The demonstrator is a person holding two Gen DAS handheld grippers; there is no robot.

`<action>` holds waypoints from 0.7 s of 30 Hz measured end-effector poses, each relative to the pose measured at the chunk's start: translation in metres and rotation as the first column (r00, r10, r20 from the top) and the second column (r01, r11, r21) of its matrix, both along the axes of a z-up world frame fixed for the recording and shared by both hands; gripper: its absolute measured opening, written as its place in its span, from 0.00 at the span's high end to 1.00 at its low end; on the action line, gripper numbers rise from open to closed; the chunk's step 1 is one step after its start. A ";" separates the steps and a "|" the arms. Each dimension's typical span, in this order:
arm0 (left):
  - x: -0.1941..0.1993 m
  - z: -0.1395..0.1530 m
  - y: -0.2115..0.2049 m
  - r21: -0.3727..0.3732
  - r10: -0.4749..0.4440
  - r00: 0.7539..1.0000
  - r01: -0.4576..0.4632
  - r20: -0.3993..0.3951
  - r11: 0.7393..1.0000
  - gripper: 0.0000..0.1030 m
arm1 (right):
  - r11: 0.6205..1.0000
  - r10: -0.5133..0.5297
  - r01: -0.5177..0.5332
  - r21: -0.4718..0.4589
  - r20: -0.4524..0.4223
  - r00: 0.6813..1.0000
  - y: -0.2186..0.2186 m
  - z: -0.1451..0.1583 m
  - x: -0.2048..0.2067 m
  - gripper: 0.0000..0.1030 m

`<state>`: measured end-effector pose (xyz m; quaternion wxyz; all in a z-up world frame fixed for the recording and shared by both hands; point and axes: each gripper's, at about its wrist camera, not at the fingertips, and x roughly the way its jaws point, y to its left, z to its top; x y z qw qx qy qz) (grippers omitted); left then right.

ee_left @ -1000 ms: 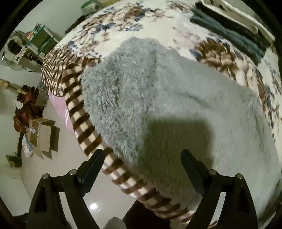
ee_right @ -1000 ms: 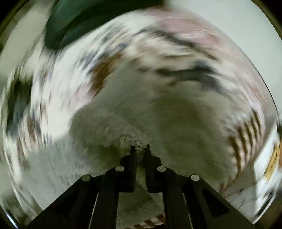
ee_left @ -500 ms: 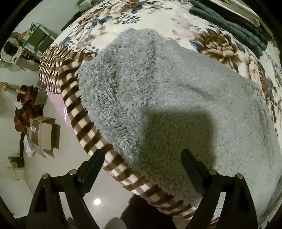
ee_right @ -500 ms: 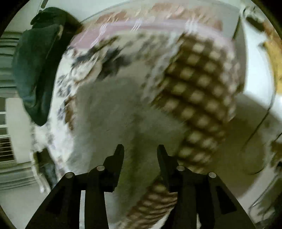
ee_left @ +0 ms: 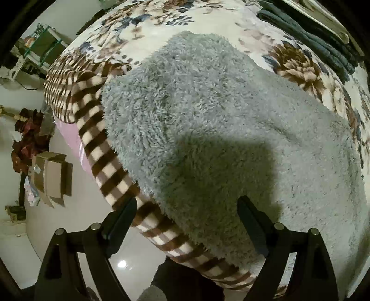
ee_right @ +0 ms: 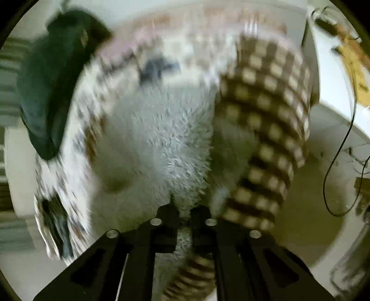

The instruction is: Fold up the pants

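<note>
Grey fluffy fleece pants (ee_left: 219, 127) lie spread on a bed, one edge along the bed's side. My left gripper (ee_left: 187, 201) hangs open straight above that edge; one finger is over the checked border and the other over the fleece, with nothing gripped. In the blurred right wrist view the pants (ee_right: 161, 139) fill the middle. My right gripper (ee_right: 185, 208) is closing, its jaws nearly together with a tuft of the grey fleece pinched between them, close to the bed's edge.
The bed carries a floral blanket (ee_left: 185, 20) with a brown-and-cream checked border (ee_left: 97, 143). Dark folded clothes (ee_left: 312, 41) lie at its far right. A cardboard box (ee_left: 53, 173) stands on the floor. A dark green garment (ee_right: 50, 81) and a floor cable (ee_right: 342, 150) show in the right view.
My right gripper swung and rolled over the bed's edge, opened, then closed on the fleece. The left gripper stayed open and drifted slightly lower toward the pants' edge.
</note>
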<state>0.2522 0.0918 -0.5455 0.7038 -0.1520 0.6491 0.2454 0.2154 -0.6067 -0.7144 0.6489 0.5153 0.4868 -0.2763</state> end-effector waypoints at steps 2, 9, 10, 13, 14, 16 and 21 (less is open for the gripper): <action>0.001 0.000 0.005 -0.016 0.001 1.000 -0.001 0.010 1.000 0.14 | 0.997 -0.003 0.007 0.072 -0.048 0.999 0.004 -0.013 -0.005 0.65; -0.006 0.021 0.028 -0.044 0.032 0.996 -0.029 0.087 0.999 0.14 | 0.968 0.224 -0.230 -0.106 -0.064 0.973 0.104 0.061 0.045 0.53; -0.008 0.026 0.033 -0.033 0.034 0.994 -0.031 0.105 0.999 0.14 | 0.930 0.343 -0.350 -0.112 -0.078 0.936 0.138 0.069 0.073 0.51; -0.011 0.032 0.045 -0.023 0.050 0.990 -0.047 0.135 0.999 0.14 | 0.763 0.638 -0.642 -0.070 -0.077 0.766 0.237 0.077 0.152 0.51; -0.012 0.031 0.052 -0.021 0.065 0.988 -0.063 0.141 0.998 0.14 | 0.695 0.714 -0.716 -0.068 -0.058 0.698 0.270 0.079 0.178 0.51; -0.016 0.027 0.068 -0.020 0.112 0.984 -0.110 0.142 0.994 0.14 | 0.536 0.841 -0.840 -0.086 -0.025 0.540 0.340 0.081 0.233 0.49; -0.025 0.019 0.112 -0.079 0.244 0.954 -0.234 0.172 0.969 0.14 | 0.209 0.969 -0.975 -0.075 -0.122 0.217 0.466 0.039 0.324 0.43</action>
